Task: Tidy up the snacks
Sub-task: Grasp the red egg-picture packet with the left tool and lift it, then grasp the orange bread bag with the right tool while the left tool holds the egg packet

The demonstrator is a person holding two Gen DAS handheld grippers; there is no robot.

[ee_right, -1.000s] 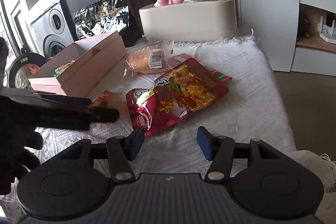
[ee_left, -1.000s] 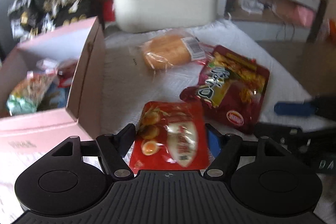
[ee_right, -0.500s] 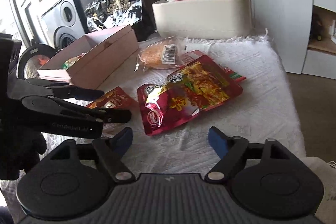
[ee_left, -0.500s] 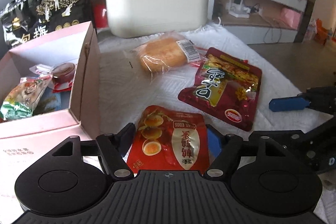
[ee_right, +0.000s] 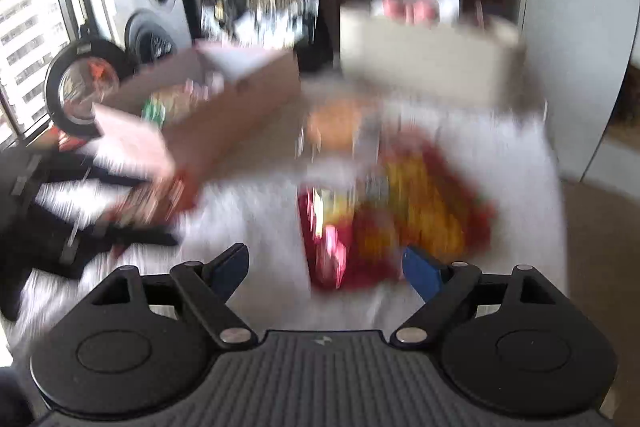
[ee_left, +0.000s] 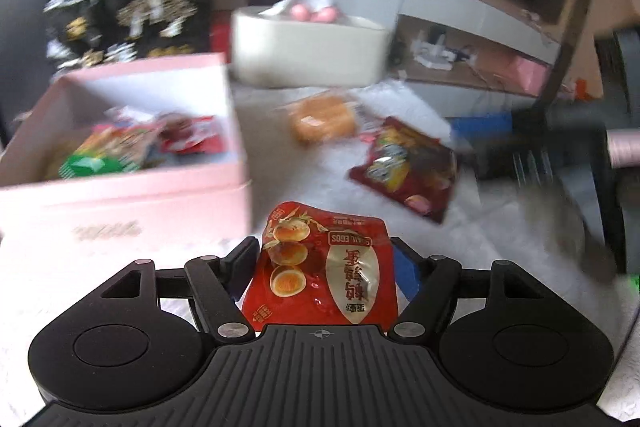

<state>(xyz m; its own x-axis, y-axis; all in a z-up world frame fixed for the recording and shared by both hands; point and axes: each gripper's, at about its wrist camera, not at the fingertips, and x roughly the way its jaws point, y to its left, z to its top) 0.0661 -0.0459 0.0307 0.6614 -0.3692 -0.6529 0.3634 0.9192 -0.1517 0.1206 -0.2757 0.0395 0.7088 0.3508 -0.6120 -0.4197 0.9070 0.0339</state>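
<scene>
My left gripper (ee_left: 324, 251) is shut on a red quail-egg packet (ee_left: 320, 275), held up off the white cloth just right of the open pink box (ee_left: 120, 187), which has several snacks (ee_left: 112, 151) in it. A wrapped bun (ee_left: 322, 121) and a large dark red snack bag (ee_left: 404, 167) lie on the cloth beyond. In the blurred right wrist view my right gripper (ee_right: 324, 263) hovers with its jaws opening and nothing pressed between its pads. The red bag (ee_right: 400, 219) lies just ahead of it. The left gripper and its packet (ee_right: 152, 203) show at the left.
A white tub (ee_left: 308, 55) with pink items stands at the back of the table, and a black patterned bag (ee_left: 132, 19) stands behind the box. A speaker (ee_right: 156, 11) stands off to the left. The cloth's right edge (ee_right: 556, 163) drops to the floor.
The left gripper has lifted the egg packet off the cloth and carried it left, closer to the pink box. The right gripper's jaws have spread wider, and it has risen toward the red bag.
</scene>
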